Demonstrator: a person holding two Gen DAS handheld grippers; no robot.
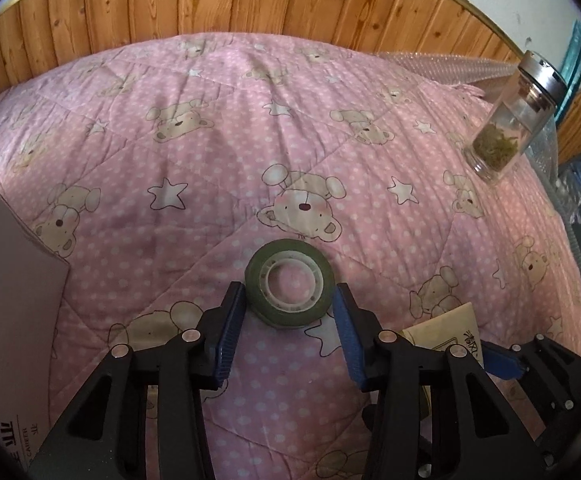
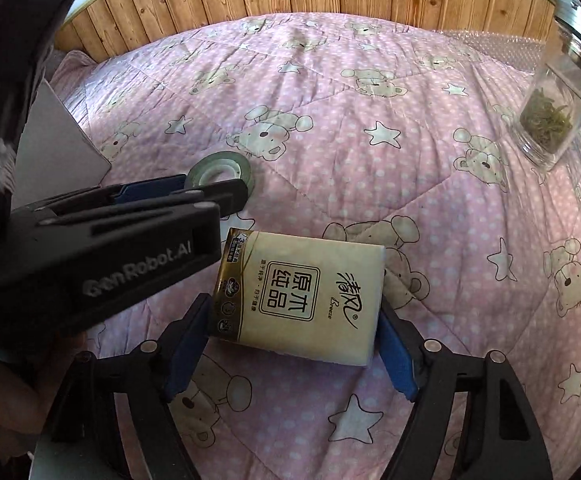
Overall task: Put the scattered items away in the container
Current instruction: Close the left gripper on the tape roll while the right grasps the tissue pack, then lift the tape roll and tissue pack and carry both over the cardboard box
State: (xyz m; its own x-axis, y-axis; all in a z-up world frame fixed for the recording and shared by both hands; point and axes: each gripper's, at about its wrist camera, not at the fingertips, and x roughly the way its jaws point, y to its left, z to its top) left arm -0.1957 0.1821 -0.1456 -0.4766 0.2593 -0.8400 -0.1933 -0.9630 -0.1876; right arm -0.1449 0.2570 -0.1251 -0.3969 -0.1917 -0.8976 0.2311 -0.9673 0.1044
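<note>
Left-wrist view, L to R: grey-white box [image 1: 14, 280], likely the container, fills the left edge, sitting on the pink bear quilt [image 1: 218, 128]. Lower centre, the left gripper [image 1: 289, 304] straddles the green tape roll [image 1: 289, 283], which lies flat. Jaws are fairly wide, w/ blue pads just beside the roll's rim on both sides; I can't see them pressing yet, so not gripped. Glass jar [image 1: 514, 116] of green leaves stands upper right, well apart.

Right-wrist view, L to R: same box at [image 2: 56, 148] upper left, tape roll [image 2: 222, 170] left of centre w/ the other gripper's fingers over it. Bottom centre, right gripper [image 2: 294, 332] brackets the tissue pack [image 2: 302, 296], jaws near full width, pads alongside its short edges, prob. not squeezing. Jar at [image 2: 558, 108] upper right.

Doing it well, my take: close both evenly, pads low on the sides, so the roll doesn't tip & the soft pack doesn't buckle. Quilt gives, so don't push down. Lift straight, then carry left to the box; grippers are close, stagger them.
</note>
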